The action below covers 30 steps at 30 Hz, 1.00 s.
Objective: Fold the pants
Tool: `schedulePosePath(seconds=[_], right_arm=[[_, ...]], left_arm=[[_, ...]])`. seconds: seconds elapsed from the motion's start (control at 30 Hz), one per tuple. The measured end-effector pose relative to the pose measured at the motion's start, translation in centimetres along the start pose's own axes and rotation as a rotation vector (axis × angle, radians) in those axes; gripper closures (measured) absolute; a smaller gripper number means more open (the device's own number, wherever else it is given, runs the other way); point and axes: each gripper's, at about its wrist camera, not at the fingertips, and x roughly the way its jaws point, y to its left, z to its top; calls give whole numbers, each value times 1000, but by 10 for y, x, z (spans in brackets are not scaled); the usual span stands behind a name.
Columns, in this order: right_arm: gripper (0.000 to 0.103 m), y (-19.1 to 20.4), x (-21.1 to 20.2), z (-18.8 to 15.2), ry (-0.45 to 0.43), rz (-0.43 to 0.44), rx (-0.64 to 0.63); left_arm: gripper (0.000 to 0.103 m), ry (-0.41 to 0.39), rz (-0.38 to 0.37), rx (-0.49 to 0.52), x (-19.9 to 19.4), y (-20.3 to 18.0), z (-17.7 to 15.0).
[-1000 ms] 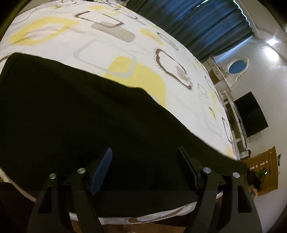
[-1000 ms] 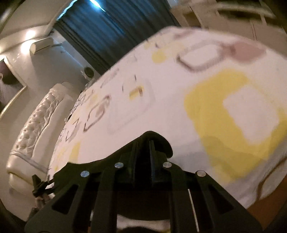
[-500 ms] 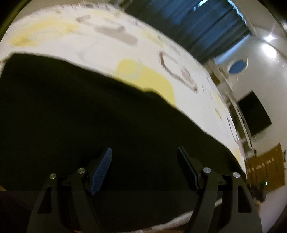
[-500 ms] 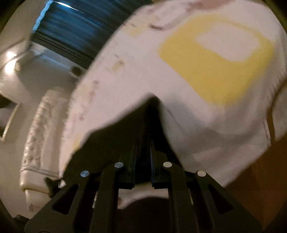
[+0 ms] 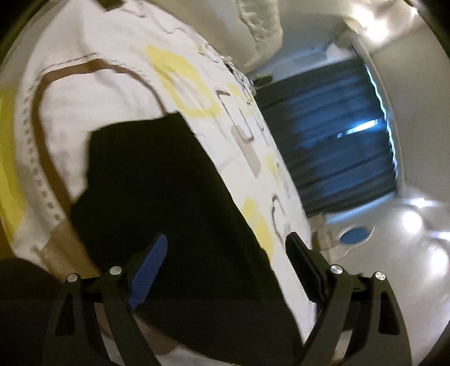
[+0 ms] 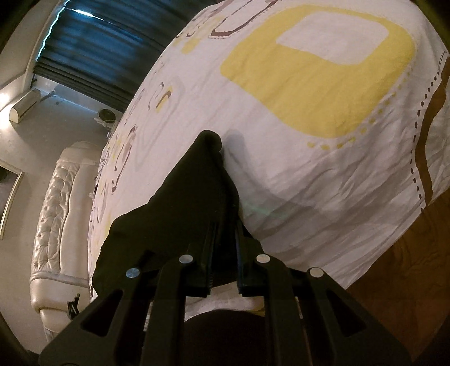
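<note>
Since a second ago the left gripper point(image 5: 225, 267) has swung round, so the black pants point(image 5: 168, 197) now run away from it in a long strip with the headboard point(image 5: 261, 25) beyond, where before they lay broad across its view; the right gripper point(image 6: 223, 239) has carried its pinched fold point(image 6: 208, 157) further up off the bedspread point(image 6: 309, 70). The left claw stands wide, nothing between its fingers, hovering over the pants. The right claw is nearly closed, clamped on a peak of black cloth. By the look of it, a fold is under way — the right side lifts an edge to lay it across the rest. The next move likely calls for carrying that edge over and setting it square, with the left claw free to pin or smooth. Beside the pants the bedspread lies bare toward the headboard, but the bed's edge and the wooden floor point(image 6: 407, 267) sit close to the right gripper — cloth could slide off there.
</note>
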Motion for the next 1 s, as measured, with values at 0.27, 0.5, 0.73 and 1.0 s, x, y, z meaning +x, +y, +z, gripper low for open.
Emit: schedulePosePath(seconds=[0.27, 0.5, 0.73, 1.0], right_arm=[[91, -2, 2, 0, 4, 4, 17], [90, -5, 4, 0, 7, 10, 30], [88, -7, 3, -2, 2, 21, 42], [87, -7, 4, -2, 1, 35, 46]], left_arm=[[18, -79, -5, -124, -25, 27, 10], [18, -96, 55, -162, -35, 38, -6], [26, -126, 163, -170, -28, 35, -6], [52, -62, 284, -330, -12, 46, -4]])
